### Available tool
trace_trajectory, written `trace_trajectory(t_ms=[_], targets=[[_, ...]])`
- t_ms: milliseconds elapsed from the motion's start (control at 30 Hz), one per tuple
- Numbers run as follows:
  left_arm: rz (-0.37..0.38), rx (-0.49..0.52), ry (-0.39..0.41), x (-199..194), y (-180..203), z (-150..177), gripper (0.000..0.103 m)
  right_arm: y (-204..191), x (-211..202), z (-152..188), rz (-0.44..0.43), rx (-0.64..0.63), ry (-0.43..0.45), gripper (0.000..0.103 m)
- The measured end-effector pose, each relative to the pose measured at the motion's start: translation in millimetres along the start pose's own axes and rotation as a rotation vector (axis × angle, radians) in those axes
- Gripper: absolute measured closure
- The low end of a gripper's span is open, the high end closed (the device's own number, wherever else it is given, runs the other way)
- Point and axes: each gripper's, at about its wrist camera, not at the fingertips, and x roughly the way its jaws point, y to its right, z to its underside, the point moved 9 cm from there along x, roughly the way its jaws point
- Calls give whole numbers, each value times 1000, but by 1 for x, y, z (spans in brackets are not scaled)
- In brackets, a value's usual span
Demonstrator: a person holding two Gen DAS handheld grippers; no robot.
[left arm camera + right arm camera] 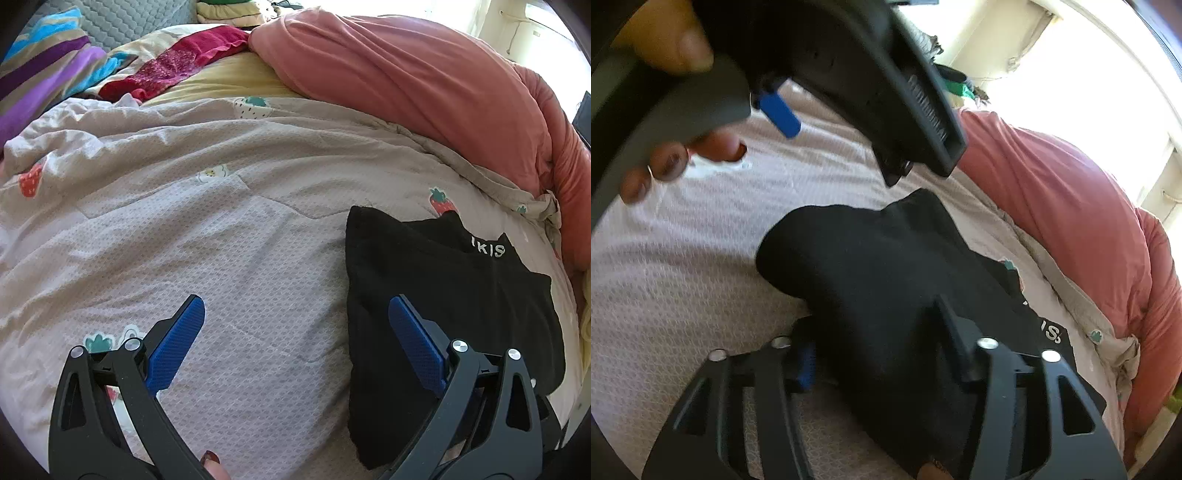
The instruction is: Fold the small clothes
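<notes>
A small black garment with white lettering [443,295] lies folded on a pale lilac quilt [221,240], at the right of the left wrist view. My left gripper [295,314] is open, its right blue pad [413,339] over the garment's left edge and its left pad [177,343] over bare quilt. In the right wrist view the black garment [879,280] bulges up between my right gripper's fingers [875,328], which are partly buried in the cloth. Whether they grip it is hidden. The left gripper's body [849,74], held by a hand, hangs above.
A big pink duvet roll [424,92] lies along the far right of the bed. Striped and red cloths [110,62] and a stack of folded clothes [229,13] lie at the back left. A bright window wall [1071,74] stands behind.
</notes>
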Motion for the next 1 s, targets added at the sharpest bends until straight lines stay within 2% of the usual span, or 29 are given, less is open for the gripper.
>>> trace_trajectory(t_ms=[67, 133, 400, 533, 667, 867, 933, 1000], targets=[[0, 3, 1, 1, 2, -1, 10, 6, -3, -1, -12, 31, 21, 84], [4, 3, -1, 2, 5, -2, 10, 12, -6, -2, -22, 56, 41, 87], [35, -20, -5, 4, 12, -4, 10, 22, -11, -1, -39, 104, 73, 89], [79, -65, -12, 6, 11, -6, 10, 28, -10, 0, -61, 140, 76, 90], [174, -140, -34, 10, 11, -8, 10, 38, -12, 1, -85, 193, 92, 91], [372, -255, -75, 17, 21, -12, 10, 49, -17, 3, -117, 278, 119, 91], [446, -292, -106, 23, 29, -11, 10, 51, -18, 3, -114, 285, 126, 91], [482, -299, -148, 31, 38, -7, 10, 48, -20, 2, -114, 279, 125, 91]])
